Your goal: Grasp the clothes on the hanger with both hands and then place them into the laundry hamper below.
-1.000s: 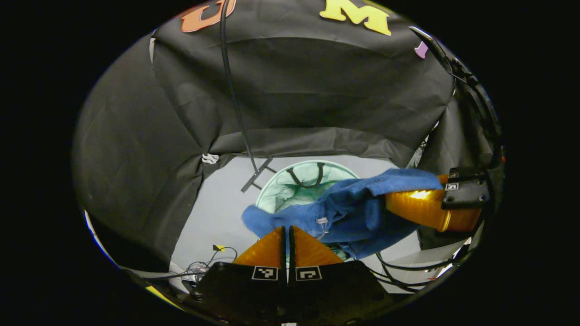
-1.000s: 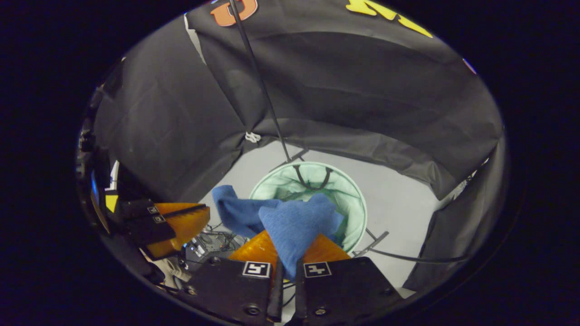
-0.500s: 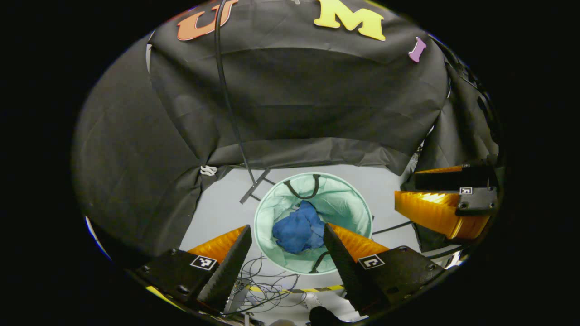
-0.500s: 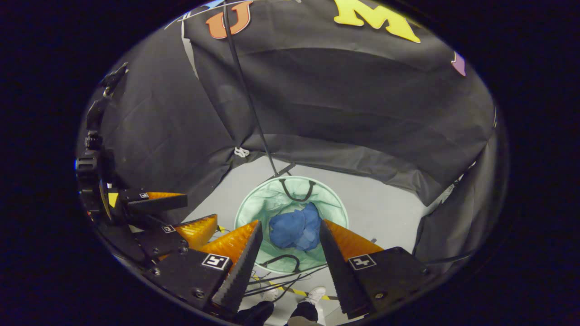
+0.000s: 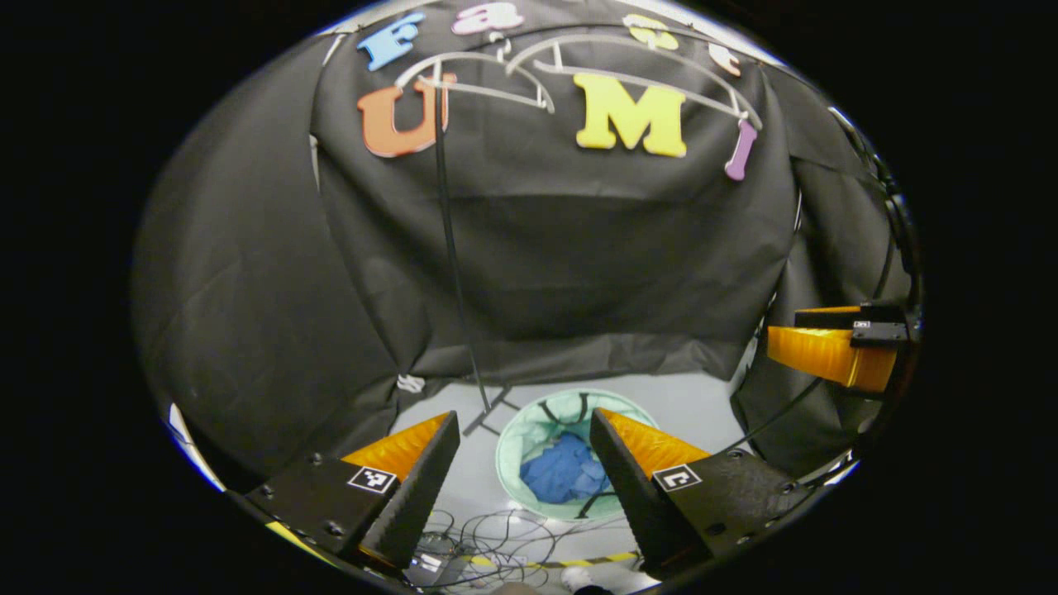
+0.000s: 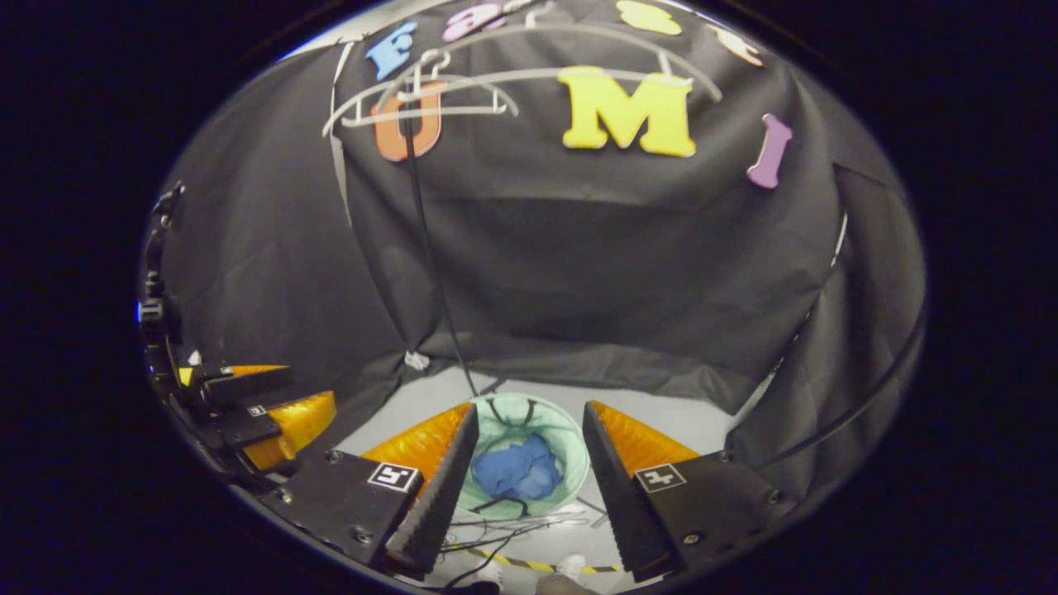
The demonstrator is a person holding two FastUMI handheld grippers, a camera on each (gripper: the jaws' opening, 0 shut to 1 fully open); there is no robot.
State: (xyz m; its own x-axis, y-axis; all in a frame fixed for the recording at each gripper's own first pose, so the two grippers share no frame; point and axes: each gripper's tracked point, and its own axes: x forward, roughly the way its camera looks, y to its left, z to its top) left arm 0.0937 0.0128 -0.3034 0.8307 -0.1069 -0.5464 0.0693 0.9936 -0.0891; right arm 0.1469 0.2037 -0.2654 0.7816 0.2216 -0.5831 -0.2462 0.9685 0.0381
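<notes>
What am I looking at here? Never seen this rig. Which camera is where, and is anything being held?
No robot arm: a person holds a two-finger gripper in each hand, and a fisheye camera rides on each. The left gripper view looks along the left gripper; the right gripper view looks along the right gripper. Both stand open and hold nothing. Below, on the grey floor, sits a pale green laundry hamper with the blue garment crumpled inside. White hangers hang bare at the top. Loose cables lie near the hamper.
</notes>
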